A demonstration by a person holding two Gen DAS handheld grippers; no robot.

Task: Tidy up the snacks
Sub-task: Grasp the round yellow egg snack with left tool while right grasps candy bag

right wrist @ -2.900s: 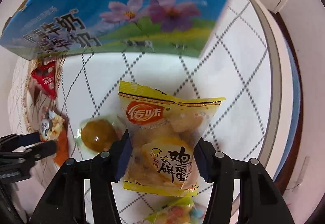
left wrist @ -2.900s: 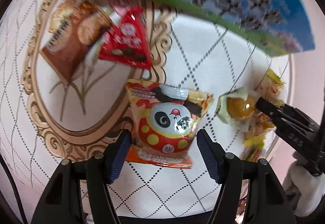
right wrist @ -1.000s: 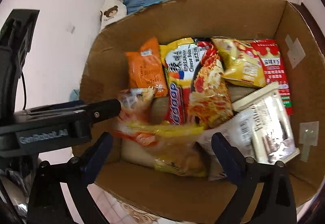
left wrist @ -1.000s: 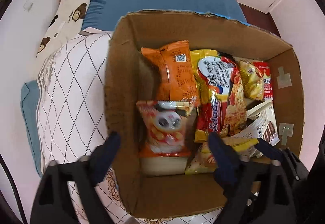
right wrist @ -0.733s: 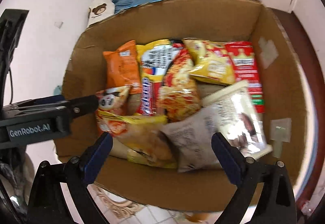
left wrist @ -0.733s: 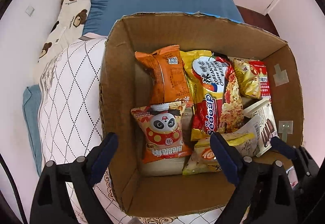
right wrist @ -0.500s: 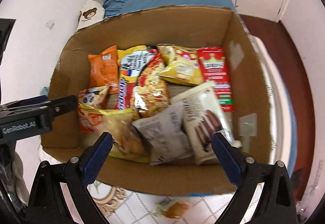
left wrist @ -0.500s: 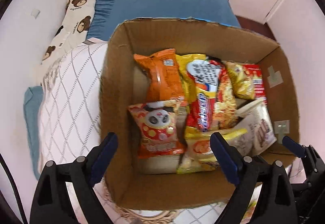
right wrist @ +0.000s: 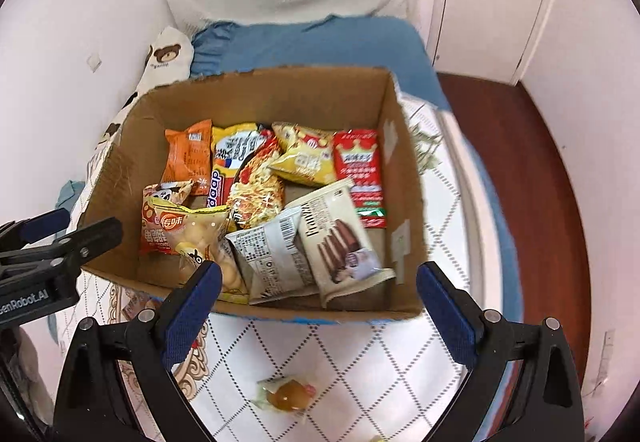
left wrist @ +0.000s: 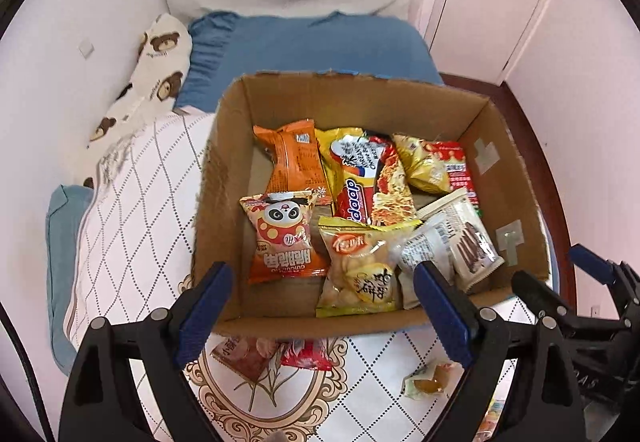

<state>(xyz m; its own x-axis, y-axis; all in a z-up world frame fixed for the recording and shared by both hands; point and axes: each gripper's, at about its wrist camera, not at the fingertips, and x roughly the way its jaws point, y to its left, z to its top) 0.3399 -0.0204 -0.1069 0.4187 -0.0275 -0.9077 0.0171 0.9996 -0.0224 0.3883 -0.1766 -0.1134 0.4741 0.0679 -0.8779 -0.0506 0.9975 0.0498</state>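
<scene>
Above the open brown cardboard box of snack packets, both the left gripper and right gripper hang with jaws spread and empty, so the next move likely means reaching down for the clear-wrapped amber candy on the quilted bed.

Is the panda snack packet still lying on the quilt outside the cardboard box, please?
No, the panda snack packet lies inside the cardboard box, at its near left corner beside the yellow egg-biscuit packet.

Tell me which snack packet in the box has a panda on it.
The panda packet, orange-red with yellow dots, at the box's near-left corner, beside the clear yellow egg-cookie bag. No other packet shows an animal.
</scene>
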